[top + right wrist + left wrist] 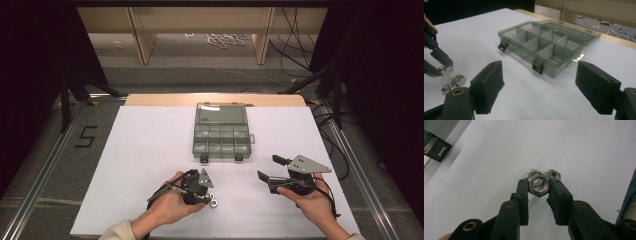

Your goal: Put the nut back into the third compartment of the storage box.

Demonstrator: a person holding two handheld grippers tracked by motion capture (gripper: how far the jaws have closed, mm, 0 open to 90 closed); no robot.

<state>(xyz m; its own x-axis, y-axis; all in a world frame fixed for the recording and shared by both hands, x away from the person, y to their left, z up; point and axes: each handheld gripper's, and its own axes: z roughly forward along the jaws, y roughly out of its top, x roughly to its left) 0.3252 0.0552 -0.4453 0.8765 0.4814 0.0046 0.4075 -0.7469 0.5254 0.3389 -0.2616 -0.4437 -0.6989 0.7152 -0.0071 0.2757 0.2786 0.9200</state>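
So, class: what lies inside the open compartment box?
The compartment box shows bare dividers and floors; nothing lies in the visible cells. Its near wall hides a few front corners. The nuts sit outside, on the table.

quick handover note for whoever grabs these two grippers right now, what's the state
Left gripper: shut on one hex nut, held just above the white table.
Right gripper: open, nothing held, pointing at the organiser box.
Things: two more hex nuts lie on the table by the left gripper. The box sits mid-table, lid open, its compartments look bare.
Done: first nut gripped.
Left, probably: carry it to a compartment, then fetch the other two.
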